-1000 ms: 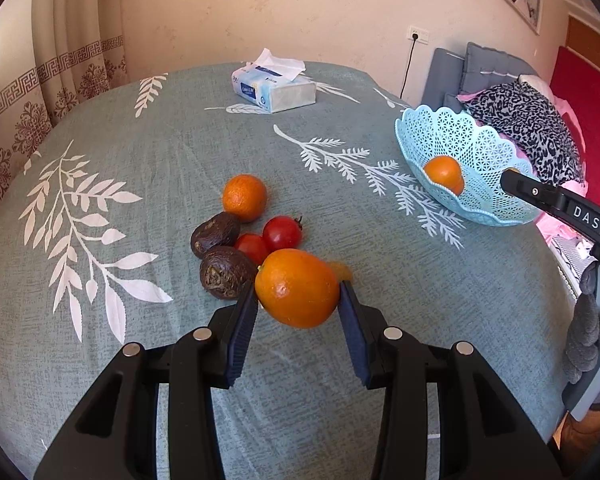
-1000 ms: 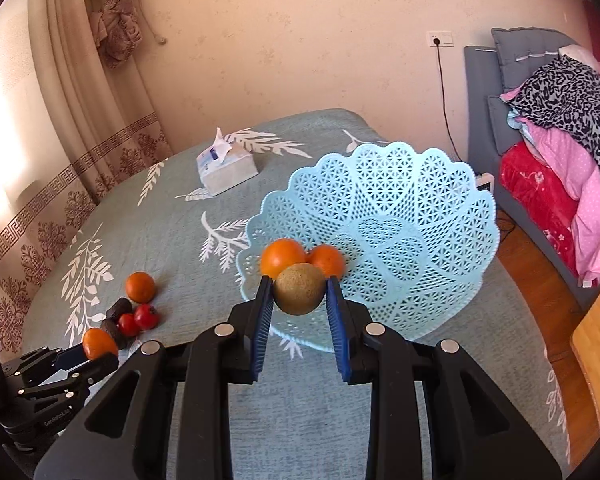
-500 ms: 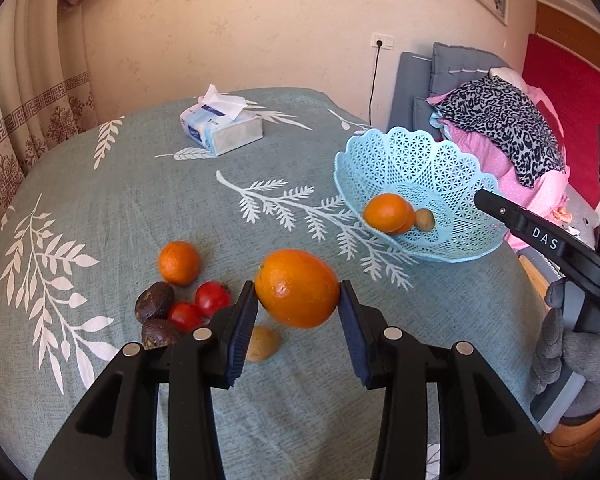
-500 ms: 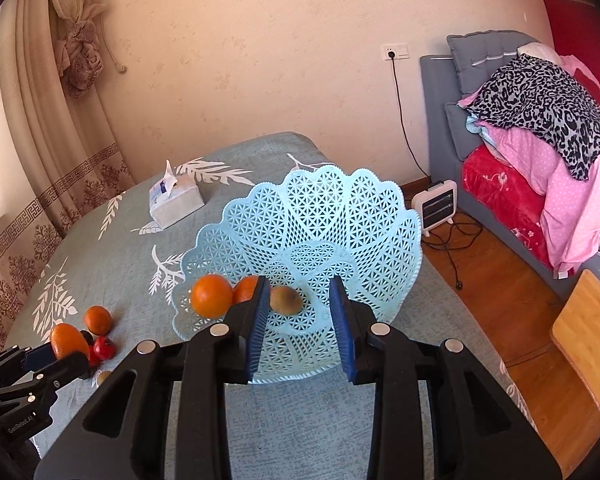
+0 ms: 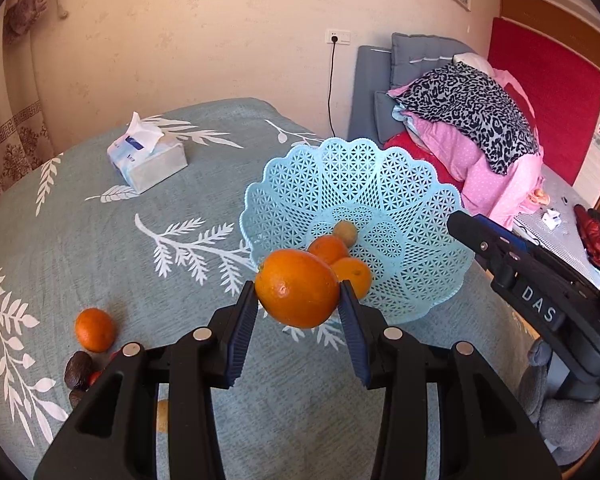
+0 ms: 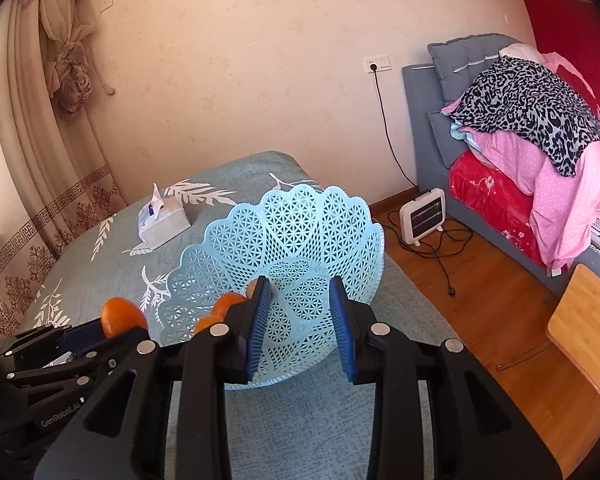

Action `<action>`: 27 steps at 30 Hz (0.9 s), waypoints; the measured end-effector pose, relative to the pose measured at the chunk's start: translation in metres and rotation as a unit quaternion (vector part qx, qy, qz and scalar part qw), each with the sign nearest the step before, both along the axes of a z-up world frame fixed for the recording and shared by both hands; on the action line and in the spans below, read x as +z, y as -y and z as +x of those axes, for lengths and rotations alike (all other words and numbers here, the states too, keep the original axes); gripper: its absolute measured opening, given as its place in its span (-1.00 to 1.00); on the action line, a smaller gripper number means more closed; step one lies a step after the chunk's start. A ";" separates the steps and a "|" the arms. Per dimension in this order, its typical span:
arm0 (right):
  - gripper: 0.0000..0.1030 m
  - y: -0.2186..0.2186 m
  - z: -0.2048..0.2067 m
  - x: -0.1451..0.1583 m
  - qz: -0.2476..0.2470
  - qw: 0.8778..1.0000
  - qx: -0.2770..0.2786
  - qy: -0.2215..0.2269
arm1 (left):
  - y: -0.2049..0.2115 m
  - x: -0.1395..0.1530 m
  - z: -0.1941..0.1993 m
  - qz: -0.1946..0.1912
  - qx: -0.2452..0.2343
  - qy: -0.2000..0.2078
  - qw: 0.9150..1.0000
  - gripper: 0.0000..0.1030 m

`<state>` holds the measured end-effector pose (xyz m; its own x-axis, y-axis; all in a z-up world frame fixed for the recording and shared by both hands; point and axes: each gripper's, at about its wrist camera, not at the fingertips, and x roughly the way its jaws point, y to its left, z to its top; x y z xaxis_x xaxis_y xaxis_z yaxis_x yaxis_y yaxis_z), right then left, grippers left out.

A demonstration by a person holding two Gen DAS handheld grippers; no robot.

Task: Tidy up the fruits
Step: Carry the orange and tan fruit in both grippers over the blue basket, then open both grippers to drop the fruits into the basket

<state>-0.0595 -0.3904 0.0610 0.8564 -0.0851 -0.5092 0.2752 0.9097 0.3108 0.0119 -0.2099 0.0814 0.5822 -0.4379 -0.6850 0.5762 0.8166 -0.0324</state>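
step in hand: carrying fruit to basket [image 5: 380,184]. left gripper [image 5: 298,312] clamps an orange [image 5: 297,289], held in the air just short of the near rim. right gripper [image 6: 300,320] spread wide, empty, beside basket. next, likely: carry over the rim, lower, release.

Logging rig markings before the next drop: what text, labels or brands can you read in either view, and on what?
"DAS": white letters on the right claw's body, left wrist view; any further letters are cut off.
"GenRobot.AI": faint print on the left claw's body, right wrist view.
Tissue pack: blue label, print too small to read.
Nothing readable on the orange or basket.
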 end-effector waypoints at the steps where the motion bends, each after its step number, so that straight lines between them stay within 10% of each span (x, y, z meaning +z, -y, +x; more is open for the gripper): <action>1: -0.39 0.000 -0.001 0.000 0.001 1.000 0.001 0.000 | 0.004 0.000 0.003 0.000 -0.002 0.000 1.000 -0.19; 13: -0.38 -0.004 0.000 -0.001 0.005 1.000 0.005 0.003 | 0.032 0.003 0.034 -0.001 -0.009 0.000 1.000 -0.18; 17: -0.29 -0.005 0.001 -0.002 0.008 1.000 0.007 0.001 | 0.028 0.007 0.039 -0.007 0.003 0.009 1.000 0.31; 27: -0.15 -0.016 0.000 0.000 0.003 1.000 0.019 0.005 | 0.000 0.020 0.043 -0.012 0.038 0.027 0.999 0.41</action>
<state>-0.0593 -0.3748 0.0612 0.8640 -0.0486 -0.5012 0.2369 0.9175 0.3194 0.0545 -0.2098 0.1009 0.6498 -0.4076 -0.6416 0.5145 0.8572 -0.0236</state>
